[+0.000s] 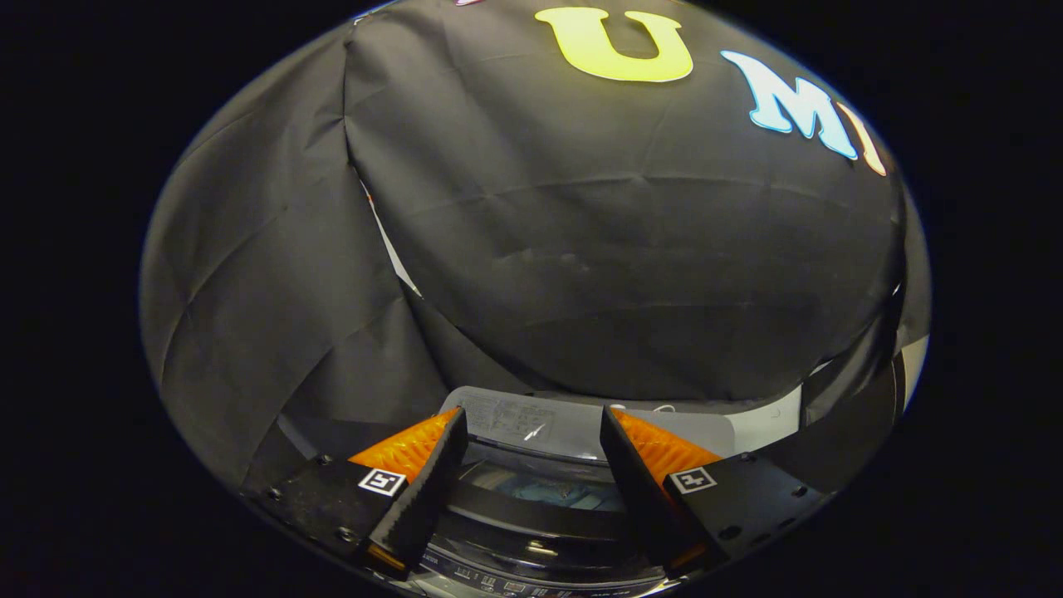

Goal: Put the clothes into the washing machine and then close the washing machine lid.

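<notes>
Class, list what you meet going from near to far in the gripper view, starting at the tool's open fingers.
Tool, fingers open and holding nothing → washing machine lid with its window → washing machine's grey back panel → black cloth wall.

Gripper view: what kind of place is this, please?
Likely a recording booth set up for laundry: black cloth walls hang behind a top-loading washing machine, its glass lid below the open hand-held gripper.

Beyond the open fingers of the gripper [533, 415], the wrinkled cloth wall [581, 249] is black. Between them, the boxy washing machine [540, 428] is pale grey, its see-through lid [531, 515] dark, with maybe blue clothes [565, 492] underneath.
</notes>
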